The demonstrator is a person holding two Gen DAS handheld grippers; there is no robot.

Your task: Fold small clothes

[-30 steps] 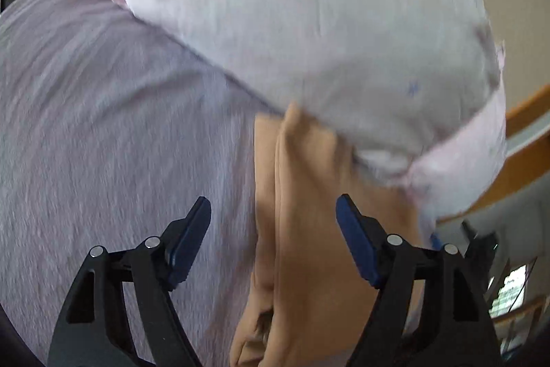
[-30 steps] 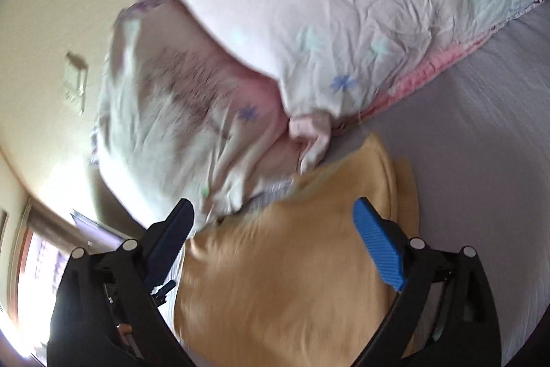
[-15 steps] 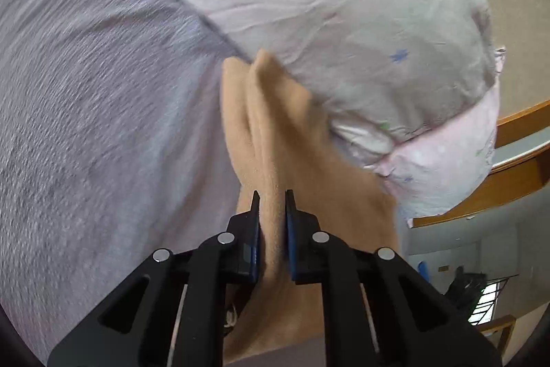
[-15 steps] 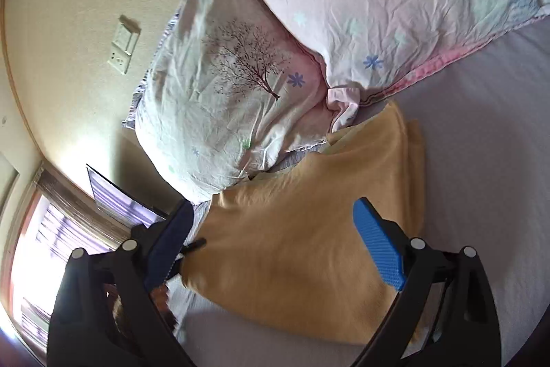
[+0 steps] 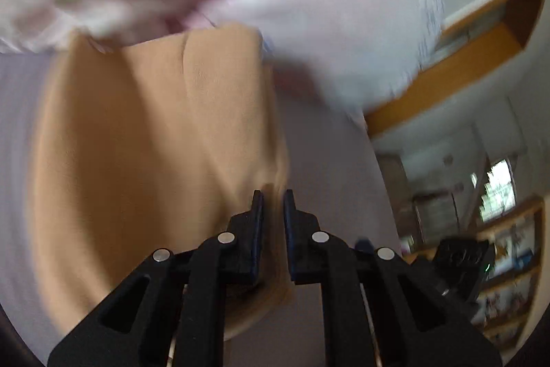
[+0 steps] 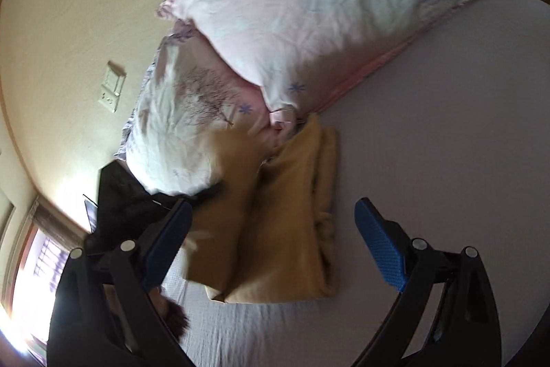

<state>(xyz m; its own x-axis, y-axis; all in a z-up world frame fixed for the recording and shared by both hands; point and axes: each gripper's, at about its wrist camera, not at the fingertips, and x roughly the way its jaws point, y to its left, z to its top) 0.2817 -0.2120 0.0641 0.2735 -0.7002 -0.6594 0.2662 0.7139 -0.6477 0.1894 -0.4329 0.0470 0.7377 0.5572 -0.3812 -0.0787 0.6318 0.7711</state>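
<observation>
Left tongs (image 5: 273,195) pinched narrow on the right edge of the tan cloth (image 5: 147,143), long axis toward the pillows (image 6: 309,16) on the bed (image 6: 447,143); right tongs (image 6: 275,229) wide, above.

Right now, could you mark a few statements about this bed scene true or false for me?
1. The left gripper is shut on the tan cloth. True.
2. The right gripper grips the cloth too. False: it is open, holding nothing.
3. The cloth lies on a wooden floor. False: it lies on a grey sheet.
4. Two flowered pillows lie beyond the cloth. True.
5. The cloth is bright blue. False: it is tan.
</observation>
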